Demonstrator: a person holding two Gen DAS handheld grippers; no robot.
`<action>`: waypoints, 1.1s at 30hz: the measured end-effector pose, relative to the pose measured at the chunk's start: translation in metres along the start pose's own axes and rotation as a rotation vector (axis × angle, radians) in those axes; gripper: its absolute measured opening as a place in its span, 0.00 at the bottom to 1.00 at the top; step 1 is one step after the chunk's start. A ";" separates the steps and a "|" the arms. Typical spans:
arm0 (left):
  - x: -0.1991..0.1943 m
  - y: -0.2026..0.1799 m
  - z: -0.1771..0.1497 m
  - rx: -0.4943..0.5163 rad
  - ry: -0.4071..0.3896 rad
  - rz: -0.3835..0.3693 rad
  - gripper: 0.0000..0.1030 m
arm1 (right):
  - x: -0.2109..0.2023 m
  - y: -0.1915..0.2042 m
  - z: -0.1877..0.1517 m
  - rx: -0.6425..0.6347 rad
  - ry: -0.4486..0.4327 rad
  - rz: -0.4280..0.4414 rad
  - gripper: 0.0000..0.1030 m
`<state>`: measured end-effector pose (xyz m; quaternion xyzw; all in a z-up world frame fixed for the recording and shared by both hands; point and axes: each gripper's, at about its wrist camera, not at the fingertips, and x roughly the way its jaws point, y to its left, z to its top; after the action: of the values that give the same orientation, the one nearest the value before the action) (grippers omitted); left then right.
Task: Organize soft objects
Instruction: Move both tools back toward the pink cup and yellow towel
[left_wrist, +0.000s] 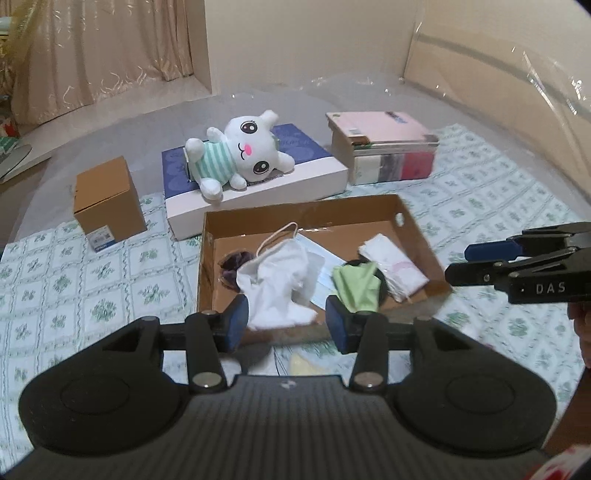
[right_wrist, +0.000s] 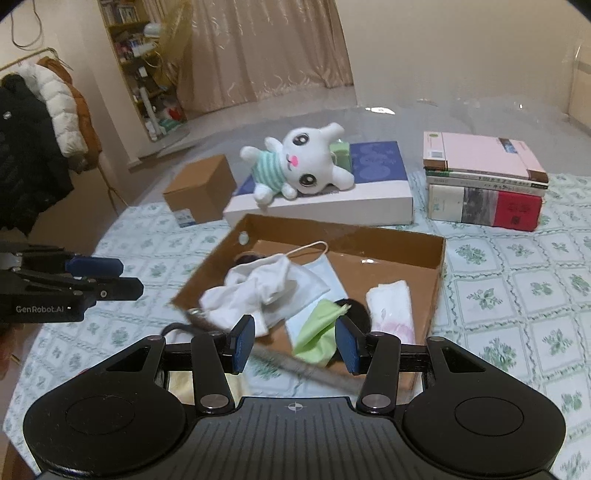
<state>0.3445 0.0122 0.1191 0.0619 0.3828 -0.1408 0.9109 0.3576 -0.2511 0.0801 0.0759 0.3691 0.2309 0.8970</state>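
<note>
An open cardboard tray (left_wrist: 303, 216) (right_wrist: 439, 258) sits on the patterned cloth. It holds a crumpled white cloth (left_wrist: 280, 280) (right_wrist: 266, 291), a face mask (left_wrist: 317, 254) (right_wrist: 321, 269), a green cloth (left_wrist: 356, 286) (right_wrist: 317, 328), a folded white-pink cloth (left_wrist: 393, 267) (right_wrist: 393, 310) and a dark item (left_wrist: 232, 264). A white plush bunny (left_wrist: 243, 151) (right_wrist: 299, 162) lies on a blue-topped white box (left_wrist: 306, 177) (right_wrist: 376, 177) behind the tray. My left gripper (left_wrist: 286, 325) (right_wrist: 118, 277) is open and empty at the tray's near edge. My right gripper (right_wrist: 295, 343) (left_wrist: 465, 264) is open and empty over the tray's near edge.
A small brown carton (left_wrist: 107, 199) (right_wrist: 201, 188) stands left of the blue box. A stack of books (left_wrist: 384, 151) (right_wrist: 484, 177) lies at the back right. A pale yellow item (left_wrist: 303, 363) lies just below the tray. A coat rack (right_wrist: 44, 122) stands far left.
</note>
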 end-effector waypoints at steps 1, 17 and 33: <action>-0.009 -0.001 -0.005 -0.004 -0.007 -0.002 0.41 | -0.008 0.004 -0.004 -0.009 -0.008 0.004 0.47; -0.129 -0.029 -0.139 -0.042 -0.157 0.076 0.68 | -0.088 0.053 -0.129 -0.027 -0.028 0.036 0.68; -0.133 -0.045 -0.242 -0.231 -0.118 0.167 0.72 | -0.100 0.070 -0.198 -0.050 -0.005 -0.005 0.68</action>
<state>0.0777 0.0504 0.0449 -0.0200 0.3357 -0.0228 0.9415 0.1320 -0.2431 0.0223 0.0532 0.3614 0.2377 0.9001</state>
